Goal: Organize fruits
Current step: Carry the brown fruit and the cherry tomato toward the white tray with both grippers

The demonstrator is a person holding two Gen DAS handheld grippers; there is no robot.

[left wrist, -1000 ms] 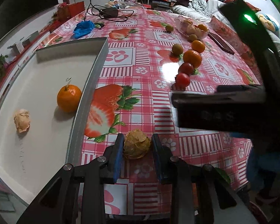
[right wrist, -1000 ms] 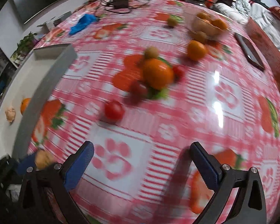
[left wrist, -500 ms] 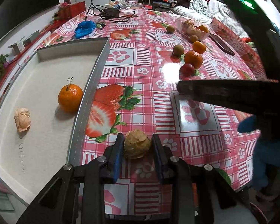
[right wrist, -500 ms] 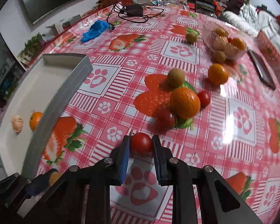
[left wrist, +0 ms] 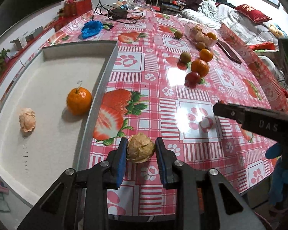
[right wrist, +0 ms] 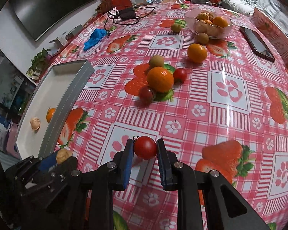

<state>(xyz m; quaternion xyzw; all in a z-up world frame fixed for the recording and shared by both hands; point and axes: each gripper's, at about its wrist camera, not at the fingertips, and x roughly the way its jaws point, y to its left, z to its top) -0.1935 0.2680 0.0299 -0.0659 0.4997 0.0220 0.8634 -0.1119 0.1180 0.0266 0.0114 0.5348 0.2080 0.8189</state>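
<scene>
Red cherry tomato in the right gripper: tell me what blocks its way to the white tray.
Only the tray's raised grey wall lies between the red cherry tomato and the white tray. The left gripper, shut on a papery husked fruit, sits near the tray's near corner.

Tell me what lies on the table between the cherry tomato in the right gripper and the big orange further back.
Right wrist view: between the cherry tomato and the big orange lies mostly bare tablecloth; only a darker tomato sits at the orange's near left edge.
</scene>
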